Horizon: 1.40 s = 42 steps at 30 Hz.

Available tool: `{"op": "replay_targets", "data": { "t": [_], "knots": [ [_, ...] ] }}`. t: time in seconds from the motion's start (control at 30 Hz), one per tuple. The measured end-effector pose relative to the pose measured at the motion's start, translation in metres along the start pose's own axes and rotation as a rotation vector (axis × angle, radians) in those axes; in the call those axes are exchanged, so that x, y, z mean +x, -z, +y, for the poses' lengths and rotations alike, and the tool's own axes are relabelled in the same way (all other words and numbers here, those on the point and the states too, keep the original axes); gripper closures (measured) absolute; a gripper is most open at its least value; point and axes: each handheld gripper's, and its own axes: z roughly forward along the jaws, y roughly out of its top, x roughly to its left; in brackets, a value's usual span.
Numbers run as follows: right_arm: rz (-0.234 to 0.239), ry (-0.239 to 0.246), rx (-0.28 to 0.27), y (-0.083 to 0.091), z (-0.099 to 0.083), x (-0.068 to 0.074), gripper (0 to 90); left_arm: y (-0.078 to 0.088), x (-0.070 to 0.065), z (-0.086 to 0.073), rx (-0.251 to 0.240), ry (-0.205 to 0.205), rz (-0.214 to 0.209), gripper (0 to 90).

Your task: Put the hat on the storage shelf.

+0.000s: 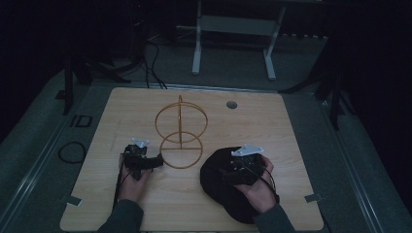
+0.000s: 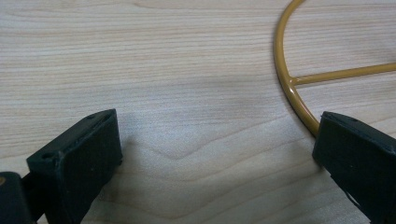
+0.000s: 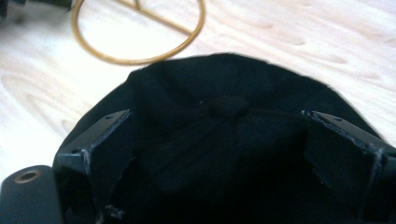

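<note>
Both tongs wide open, holding nothing: left tongs (image 2: pixel 215 154) beside stand (image 1: pixel 180 130), right tongs (image 3: pixel 233 154) over cap (image 1: pixel 221 187). Risk: left jaw nudging stand, tipping it.

A pale wood-grain table (image 1: pixel 291 126) carries a mustard-gold wire stand (image 1: pixel 180 131) near its middle and a plain black cap (image 1: pixel 218 187) toward its near right corner. Both grippers, left (image 2: pixel 217 154) and right (image 3: pixel 224 158), have matte black jaws, each topped by a light grey plate

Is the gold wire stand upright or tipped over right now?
Upright: the gold wire stand has its base ring flat on the table, with its post and upper ring rising vertically.
</note>
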Motion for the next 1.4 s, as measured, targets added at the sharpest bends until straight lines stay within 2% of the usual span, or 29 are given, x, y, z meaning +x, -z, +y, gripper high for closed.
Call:
{"op": "replay_targets", "data": {
  "t": [0.07, 0.23, 0.53, 0.67, 0.83, 0.97, 1.1, 1.2, 1.4],
  "knots": [
    [0.012, 0.014, 0.016, -0.005, -0.002, 0.006, 8.9, 0.000, 0.000, 0.000, 0.000, 0.000, 0.000, 0.7],
    [0.002, 0.030, 0.043, -0.010, -0.006, 0.011, 8.9, 0.000, 0.000, 0.000, 0.000, 0.000, 0.000, 0.7],
    [0.017, 0.020, 0.080, -0.011, -0.018, 0.003, 9.5, 0.000, 0.000, 0.000, 0.000, 0.000, 0.000, 0.7],
    [0.038, 0.016, 0.102, -0.012, -0.021, 0.000, 20.7, 0.000, 0.000, 0.000, 0.000, -0.001, 0.000, 0.7],
    [0.075, -0.006, 0.109, -0.011, -0.025, -0.006, 46.6, 0.000, 0.000, 0.000, 0.000, 0.000, 0.000, 0.7],
    [0.119, -0.009, 0.128, -0.014, -0.027, -0.009, 64.6, 0.000, 0.000, 0.000, 0.000, 0.000, 0.000, 0.7],
    [0.137, -0.002, 0.136, -0.015, -0.027, -0.009, 79.0, 0.000, 0.000, 0.000, 0.000, 0.000, 0.000, 0.7],
    [0.139, 0.008, 0.139, -0.015, -0.026, -0.009, 84.1, 0.000, 0.000, 0.000, 0.000, 0.000, 0.000, 0.7],
    [0.134, 0.047, 0.132, -0.010, -0.021, -0.010, 85.5, 0.000, 0.000, 0.000, 0.000, 0.000, 0.000, 0.7]
  ]
}}
